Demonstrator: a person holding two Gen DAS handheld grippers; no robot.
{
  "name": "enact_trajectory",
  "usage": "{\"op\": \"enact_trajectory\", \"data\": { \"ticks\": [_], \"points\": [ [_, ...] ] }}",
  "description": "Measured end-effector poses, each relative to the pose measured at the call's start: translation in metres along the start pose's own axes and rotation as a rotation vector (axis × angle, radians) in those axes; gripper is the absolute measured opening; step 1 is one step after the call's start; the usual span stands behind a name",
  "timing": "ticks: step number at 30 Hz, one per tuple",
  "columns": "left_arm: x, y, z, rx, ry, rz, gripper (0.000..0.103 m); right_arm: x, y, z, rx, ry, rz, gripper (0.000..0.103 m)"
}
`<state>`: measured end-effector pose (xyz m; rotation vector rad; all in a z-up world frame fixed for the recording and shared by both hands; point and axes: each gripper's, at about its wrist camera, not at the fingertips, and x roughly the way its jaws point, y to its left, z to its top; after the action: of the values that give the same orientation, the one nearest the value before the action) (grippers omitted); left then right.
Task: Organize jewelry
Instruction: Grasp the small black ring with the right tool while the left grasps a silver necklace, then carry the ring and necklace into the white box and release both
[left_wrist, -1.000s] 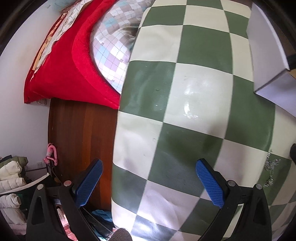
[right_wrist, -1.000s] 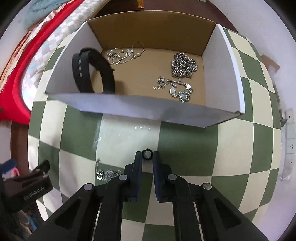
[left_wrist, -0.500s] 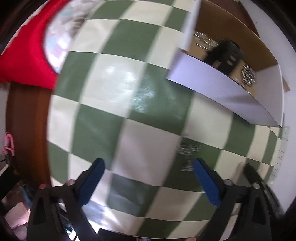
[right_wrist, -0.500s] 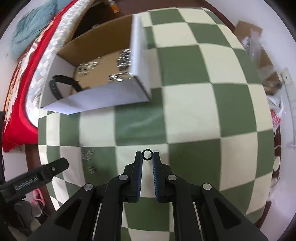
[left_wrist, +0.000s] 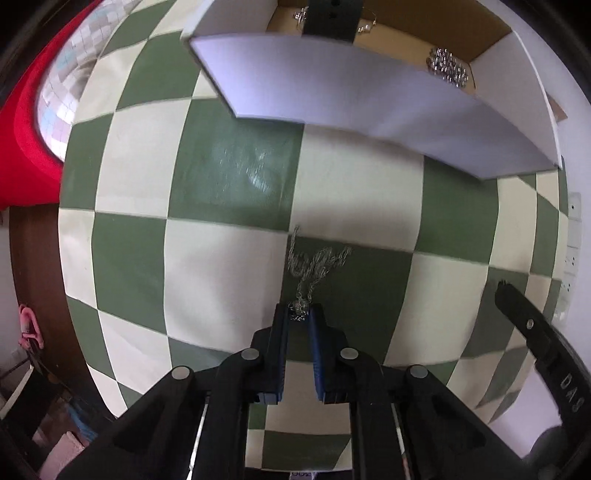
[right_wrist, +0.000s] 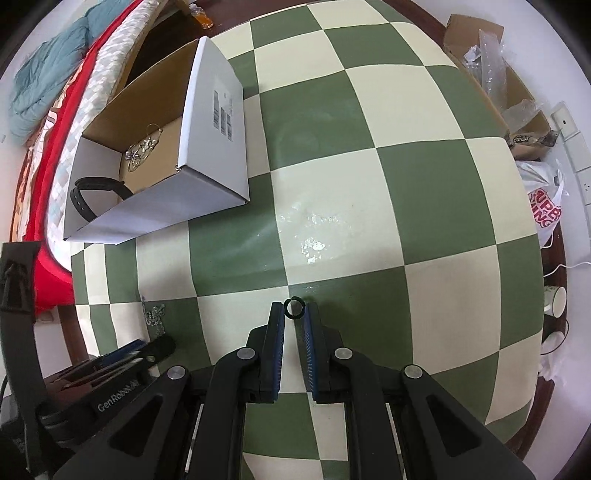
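A silver chain (left_wrist: 314, 264) lies on the green-and-cream checked tablecloth (left_wrist: 229, 177). My left gripper (left_wrist: 298, 314) is shut on the chain's near end; the rest trails away from it on the cloth. The chain also shows in the right wrist view (right_wrist: 155, 314). My right gripper (right_wrist: 293, 309) is shut on a small black ring (right_wrist: 293, 307) and holds it above the cloth. The open white cardboard box (left_wrist: 369, 92) stands beyond the left gripper. It holds a black strap (right_wrist: 92, 190), silver jewelry (right_wrist: 142, 151) and a beaded bracelet (left_wrist: 447, 66).
A red blanket and quilted bedding (right_wrist: 44, 122) lie left of the table. Boxes with plastic wrap (right_wrist: 495, 62) and a printed bag (right_wrist: 546, 210) sit at the right edge. Dark wooden furniture (left_wrist: 33, 277) runs past the table's left edge.
My left gripper swung right to the chain and shut on its end; it was open before. My right gripper, still holding the ring, turned right away from the box.
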<state>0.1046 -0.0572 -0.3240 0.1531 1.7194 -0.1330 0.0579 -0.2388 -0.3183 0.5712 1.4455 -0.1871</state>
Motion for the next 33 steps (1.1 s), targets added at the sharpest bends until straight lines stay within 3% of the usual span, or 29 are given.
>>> {"op": "enact_trajectory", "data": {
  "ticks": [6,14,24,33],
  "points": [
    [0.003,0.021,-0.019,0.000,0.000,0.032,0.009,0.008,0.007,-0.010,-0.010,0.045,0.069,0.012],
    [-0.002,0.042,-0.027,-0.038,-0.024,-0.004,0.008,0.024,0.019,-0.024,-0.009,0.088,0.065,0.011],
    [-0.077,0.051,-0.035,-0.069,-0.119,-0.129,0.008,-0.006,0.029,-0.022,-0.009,0.054,0.112,0.011],
    [-0.148,0.051,-0.013,0.011,-0.195,-0.197,0.008,-0.064,0.041,-0.011,0.006,-0.024,0.175,0.011]
  ]
}}
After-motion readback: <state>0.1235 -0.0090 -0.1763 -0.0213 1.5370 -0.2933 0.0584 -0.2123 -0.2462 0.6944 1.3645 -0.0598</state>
